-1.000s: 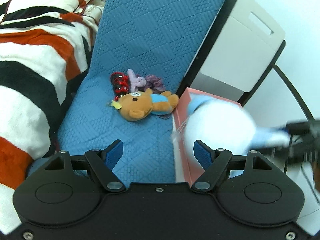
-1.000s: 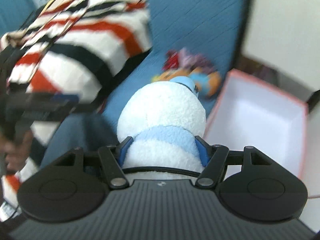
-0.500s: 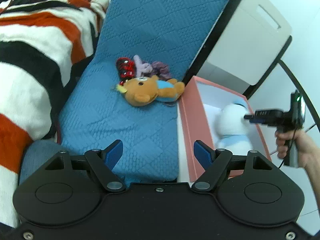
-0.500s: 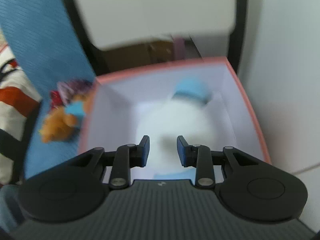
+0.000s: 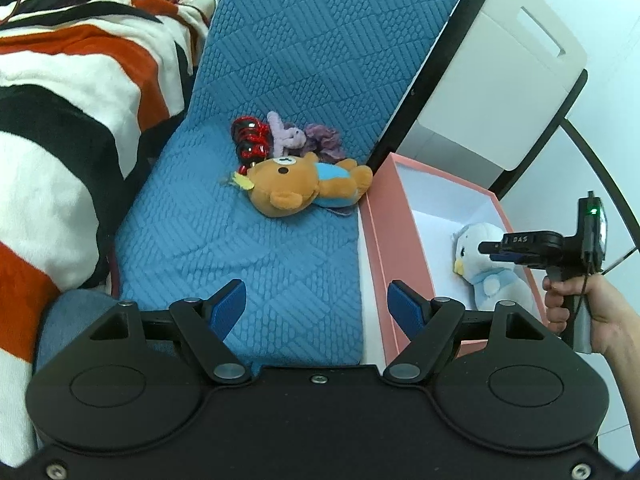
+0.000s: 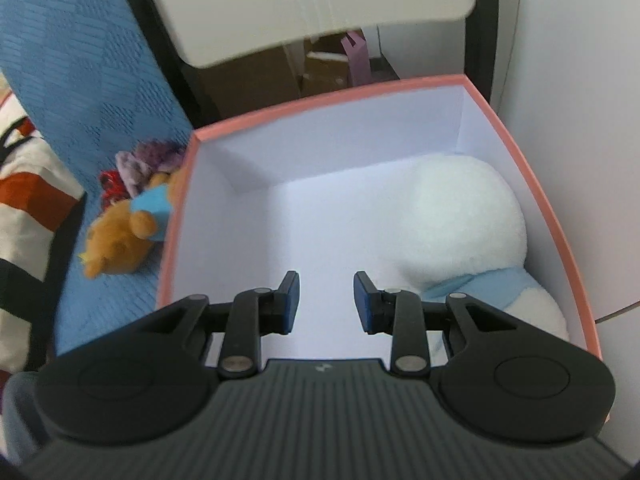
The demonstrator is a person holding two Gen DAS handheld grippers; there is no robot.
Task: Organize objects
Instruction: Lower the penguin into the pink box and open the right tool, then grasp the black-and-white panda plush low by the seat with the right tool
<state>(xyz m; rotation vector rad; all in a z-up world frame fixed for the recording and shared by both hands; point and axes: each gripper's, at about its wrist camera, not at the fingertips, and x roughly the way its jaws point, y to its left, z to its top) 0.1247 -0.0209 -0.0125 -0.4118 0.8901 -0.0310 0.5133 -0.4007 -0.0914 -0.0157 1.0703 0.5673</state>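
Observation:
A pink box (image 5: 380, 240) with a white inside stands beside the blue mattress. A white and light-blue penguin plush (image 5: 486, 268) lies inside it, against the right wall (image 6: 460, 216). My right gripper (image 6: 326, 300) is open and empty above the box (image 6: 328, 100); it also shows in the left wrist view (image 5: 496, 250). A brown bear plush (image 5: 304, 186) lies on the mattress next to the box, with a red coil toy (image 5: 250, 140) and a purple plush (image 5: 304, 138) behind it. My left gripper (image 5: 316, 306) is open and empty above the mattress.
A blue quilted mattress (image 5: 300, 60) runs up the middle. A striped red, black and white blanket (image 5: 60, 100) lies on the left. A white cabinet with a black frame (image 5: 500, 80) stands behind the box. Cardboard and a purple bag (image 6: 356, 56) sit under it.
My right gripper carried the penguin plush over the box, let it go inside, opened wider and shifted left of it. My left gripper stayed open and moved little.

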